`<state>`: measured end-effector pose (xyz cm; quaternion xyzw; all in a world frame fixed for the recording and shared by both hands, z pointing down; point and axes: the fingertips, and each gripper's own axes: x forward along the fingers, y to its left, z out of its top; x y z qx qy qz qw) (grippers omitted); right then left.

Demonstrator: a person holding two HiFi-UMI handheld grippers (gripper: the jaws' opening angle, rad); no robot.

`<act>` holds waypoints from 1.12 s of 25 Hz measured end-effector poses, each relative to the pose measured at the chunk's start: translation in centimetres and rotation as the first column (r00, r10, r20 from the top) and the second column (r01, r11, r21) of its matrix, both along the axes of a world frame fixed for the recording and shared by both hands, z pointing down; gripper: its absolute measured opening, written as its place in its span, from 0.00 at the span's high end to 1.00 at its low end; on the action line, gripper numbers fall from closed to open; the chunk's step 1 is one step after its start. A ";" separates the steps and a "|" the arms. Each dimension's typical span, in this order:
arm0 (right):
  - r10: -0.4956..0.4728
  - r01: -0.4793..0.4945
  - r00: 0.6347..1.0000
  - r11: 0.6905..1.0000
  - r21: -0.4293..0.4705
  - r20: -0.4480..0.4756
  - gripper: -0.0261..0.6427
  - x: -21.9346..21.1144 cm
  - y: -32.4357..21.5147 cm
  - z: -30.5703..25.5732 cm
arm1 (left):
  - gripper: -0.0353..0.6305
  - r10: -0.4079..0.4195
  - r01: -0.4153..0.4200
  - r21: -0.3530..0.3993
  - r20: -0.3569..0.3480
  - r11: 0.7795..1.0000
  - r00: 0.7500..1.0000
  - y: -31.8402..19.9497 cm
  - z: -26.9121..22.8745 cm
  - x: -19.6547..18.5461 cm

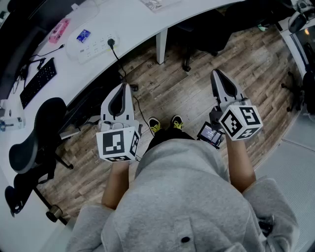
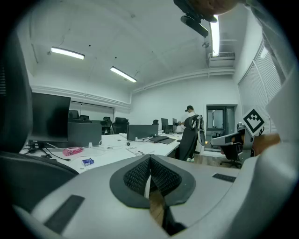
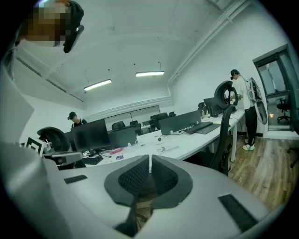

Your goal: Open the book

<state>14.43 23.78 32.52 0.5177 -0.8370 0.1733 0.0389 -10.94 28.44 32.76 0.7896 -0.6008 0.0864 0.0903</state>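
I cannot make out a book for certain. A flat white printed thing point(image 1: 156, 4) lies on the white desk point(image 1: 133, 19) at the top edge of the head view, and shows again as a thin booklet or sheet point(image 3: 163, 148). My left gripper point(image 1: 118, 92) and right gripper point(image 1: 217, 75) are held out over the wooden floor, well short of the desk. In the left gripper view the left gripper point(image 2: 149, 161) has its ribbed pads together with nothing between them. The right gripper point(image 3: 150, 161) looks the same, shut and empty.
On the desk lie a power strip point(image 1: 93, 44), a pink item point(image 1: 59, 30), a small blue item point(image 1: 83, 35) and a keyboard point(image 1: 38, 81). A black office chair point(image 1: 37, 142) stands at the left, a desk leg point(image 1: 161, 47) ahead. People stand at far desks point(image 3: 239, 100).
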 end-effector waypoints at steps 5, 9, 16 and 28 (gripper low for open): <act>0.007 -0.007 1.000 1.000 0.000 -0.007 0.90 -0.2 -0.3 -0.1 | 0.93 0.010 -0.010 0.001 -0.001 1.000 1.000 -0.4 -0.1 -0.1; 0.031 -0.031 0.999 1.000 -0.001 0.007 0.90 -0.2 -0.3 0.0 | 0.93 0.016 -0.016 -0.001 -0.001 1.000 1.000 -0.3 0.0 -0.2; 0.030 -0.032 0.997 0.999 0.019 0.067 0.90 -1.0 0.1 -0.4 | 0.93 0.017 -0.017 0.002 -0.014 1.000 1.000 -0.1 0.0 -1.2; -0.036 0.036 0.999 0.999 0.016 0.002 0.92 -5.3 1.3 -0.6 | 0.93 0.019 -0.019 0.000 -0.046 1.000 0.999 0.5 0.2 -3.6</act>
